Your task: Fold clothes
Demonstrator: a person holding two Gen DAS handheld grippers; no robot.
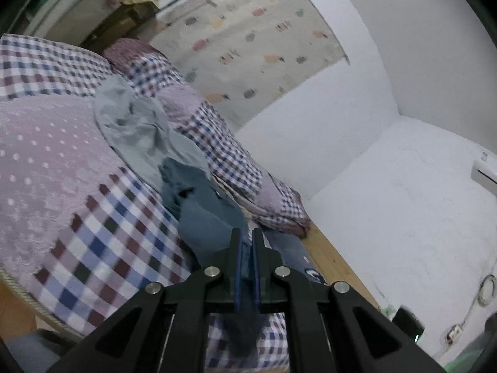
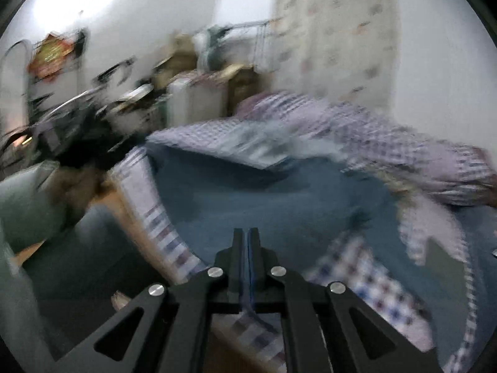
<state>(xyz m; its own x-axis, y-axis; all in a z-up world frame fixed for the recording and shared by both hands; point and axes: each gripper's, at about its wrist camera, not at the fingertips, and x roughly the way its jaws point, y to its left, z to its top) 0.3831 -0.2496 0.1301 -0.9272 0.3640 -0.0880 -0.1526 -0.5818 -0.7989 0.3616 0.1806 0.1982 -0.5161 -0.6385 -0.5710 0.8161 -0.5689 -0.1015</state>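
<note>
Left wrist: blue garment [image 1: 205,217] between closed jaws

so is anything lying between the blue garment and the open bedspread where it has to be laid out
The left tool is shut on the blue garment. A light grey-green garment lies crumpled on the checked bedspread just beyond it, touching it. The right view is too blurred to add more.

A dark blue garment [image 1: 202,214] lies rumpled across the bed beside a crumpled pale grey-green one [image 1: 136,130].
</note>
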